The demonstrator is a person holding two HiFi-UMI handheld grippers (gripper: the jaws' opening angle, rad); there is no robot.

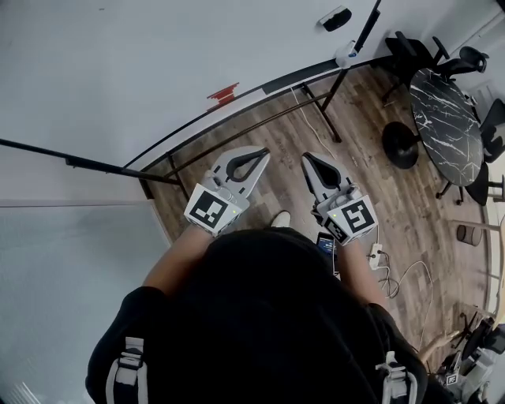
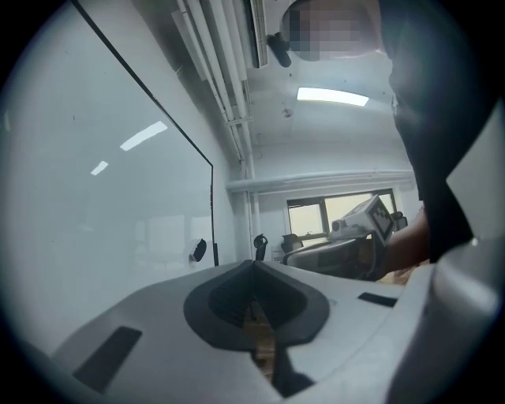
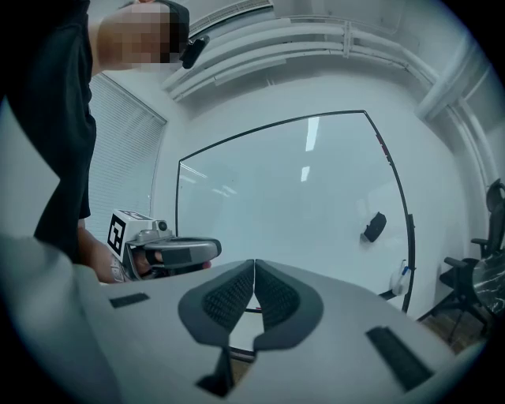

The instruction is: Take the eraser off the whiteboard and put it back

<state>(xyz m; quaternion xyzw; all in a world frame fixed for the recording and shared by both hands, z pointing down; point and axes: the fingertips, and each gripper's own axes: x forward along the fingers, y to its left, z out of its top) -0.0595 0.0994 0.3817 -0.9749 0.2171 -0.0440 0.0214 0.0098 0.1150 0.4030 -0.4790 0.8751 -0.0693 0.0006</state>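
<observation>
Near whiteboard right edge: eraser, likely light, stiff, magnet-held; pinch across its narrow sides. Your left tongs, right tongs both closed, empty.

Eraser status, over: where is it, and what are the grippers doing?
Left gripper shut, empty. Right gripper shut, empty. Eraser on the whiteboard, untouched. Nothing seen blocking it.
</observation>
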